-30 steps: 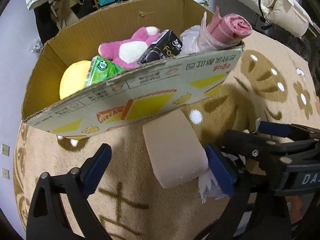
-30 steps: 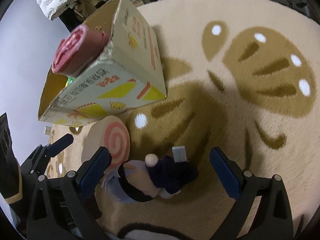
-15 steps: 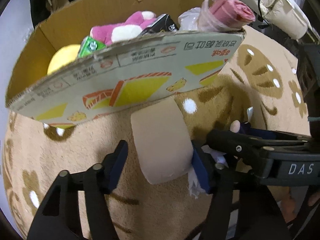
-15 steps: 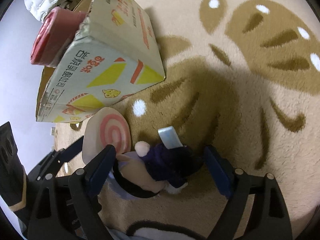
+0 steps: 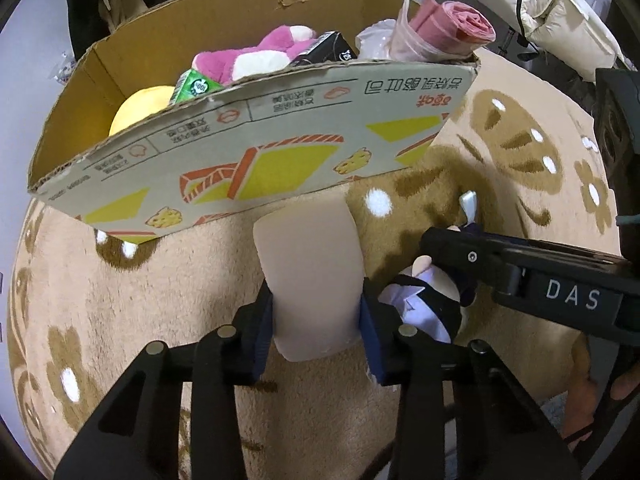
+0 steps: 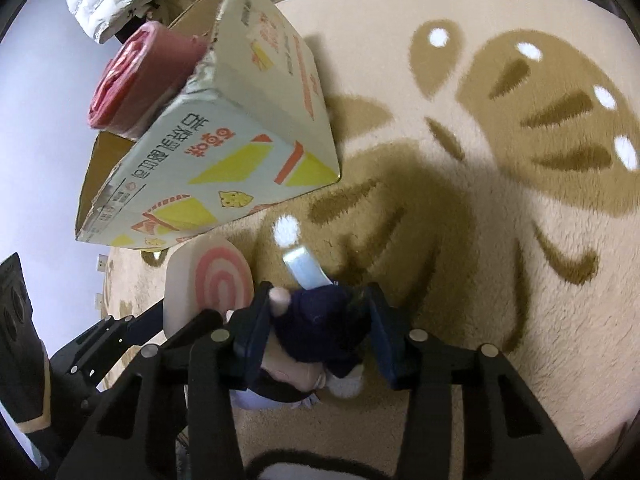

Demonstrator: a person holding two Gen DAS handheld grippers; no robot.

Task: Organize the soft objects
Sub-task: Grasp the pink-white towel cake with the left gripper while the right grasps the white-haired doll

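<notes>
A beige plush roll (image 5: 312,276) with a pink spiral end (image 6: 218,286) lies on the carpet against the printed cardboard box (image 5: 280,152). My left gripper (image 5: 318,332) is closing on it, and both blue pads press its sides. Right beside it lies a small doll (image 6: 320,328) with navy hair and a pale tag. My right gripper (image 6: 318,330) is closing on the doll, its pads squeezing the navy head. In the left wrist view the doll (image 5: 432,304) shows under the right gripper's black finger (image 5: 500,256).
The open box (image 6: 224,168) holds a pink plush (image 5: 248,56), a yellow plush (image 5: 140,104), green and black packs and a pink bag roll (image 5: 452,28). The beige carpet (image 6: 480,240) with a brown pattern spreads to the right. A white puffer jacket (image 5: 560,20) lies behind.
Both grippers went from wide open to closed: the left onto the plush roll, the right onto the doll. Neither hand has shifted much.
</notes>
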